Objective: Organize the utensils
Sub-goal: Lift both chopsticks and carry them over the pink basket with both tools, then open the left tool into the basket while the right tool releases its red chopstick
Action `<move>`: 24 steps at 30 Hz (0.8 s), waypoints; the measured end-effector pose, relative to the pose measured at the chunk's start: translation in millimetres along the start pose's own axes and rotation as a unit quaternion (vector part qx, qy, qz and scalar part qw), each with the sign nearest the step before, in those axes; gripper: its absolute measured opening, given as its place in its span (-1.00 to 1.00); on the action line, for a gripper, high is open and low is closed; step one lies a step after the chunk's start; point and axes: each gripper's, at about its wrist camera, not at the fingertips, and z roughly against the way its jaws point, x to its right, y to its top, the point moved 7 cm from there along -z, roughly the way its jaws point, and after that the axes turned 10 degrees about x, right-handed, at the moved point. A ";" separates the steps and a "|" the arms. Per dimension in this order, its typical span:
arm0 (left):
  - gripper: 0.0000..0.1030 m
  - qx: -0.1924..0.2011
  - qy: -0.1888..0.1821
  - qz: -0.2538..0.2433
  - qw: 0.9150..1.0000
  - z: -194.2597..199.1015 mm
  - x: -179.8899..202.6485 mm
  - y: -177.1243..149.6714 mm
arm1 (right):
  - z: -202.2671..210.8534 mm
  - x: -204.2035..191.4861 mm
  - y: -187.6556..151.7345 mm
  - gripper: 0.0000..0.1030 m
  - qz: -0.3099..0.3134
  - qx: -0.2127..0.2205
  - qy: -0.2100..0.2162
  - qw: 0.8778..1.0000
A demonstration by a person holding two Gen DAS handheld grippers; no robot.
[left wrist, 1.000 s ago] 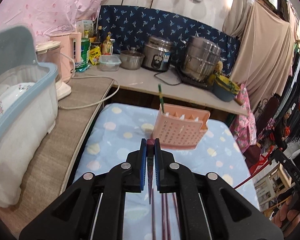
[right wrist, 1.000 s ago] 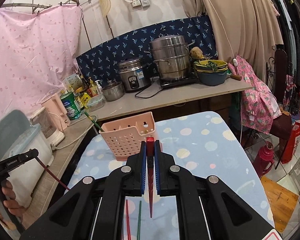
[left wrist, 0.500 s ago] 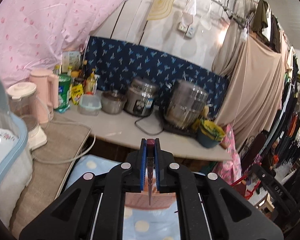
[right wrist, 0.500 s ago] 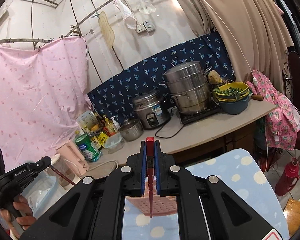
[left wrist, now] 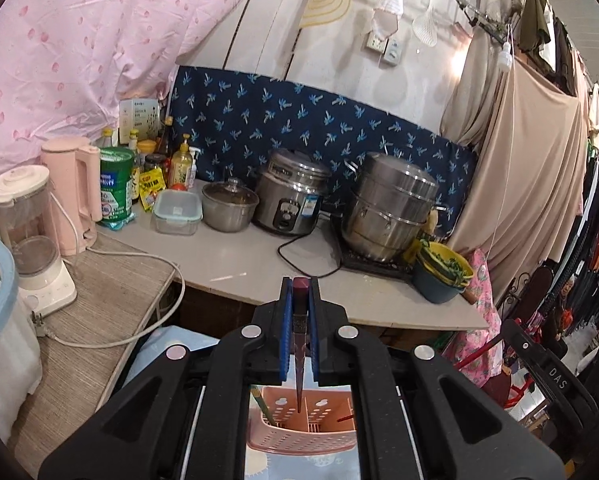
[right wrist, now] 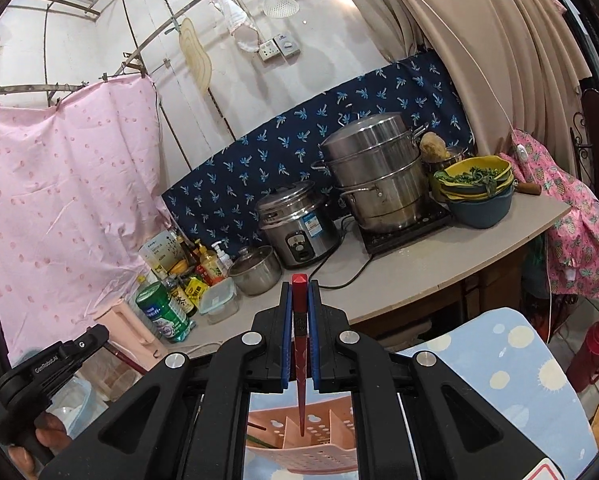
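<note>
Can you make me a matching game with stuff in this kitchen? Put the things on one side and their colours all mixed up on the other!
Things:
1. kettle
2. utensil basket
3. tall tin
4. steamer pot

Colours:
A. silver
B. green
C. pale pink, with a handle
D. peachy orange, full of little holes

Pairs: 1-C, 2-D, 3-B, 4-A

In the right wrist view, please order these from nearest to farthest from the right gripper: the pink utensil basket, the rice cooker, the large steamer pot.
From the right gripper:
1. Pink utensil basket, directly below the fingertips.
2. Rice cooker, on the counter ahead.
3. Large steamer pot, farther back, to the right.
</note>
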 end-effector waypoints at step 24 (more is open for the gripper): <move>-0.52 -0.043 0.012 -0.021 0.999 -20.0 -13.3 -62.1 | -10.6 15.8 -59.3 -0.75 0.021 -0.050 -0.020 0.998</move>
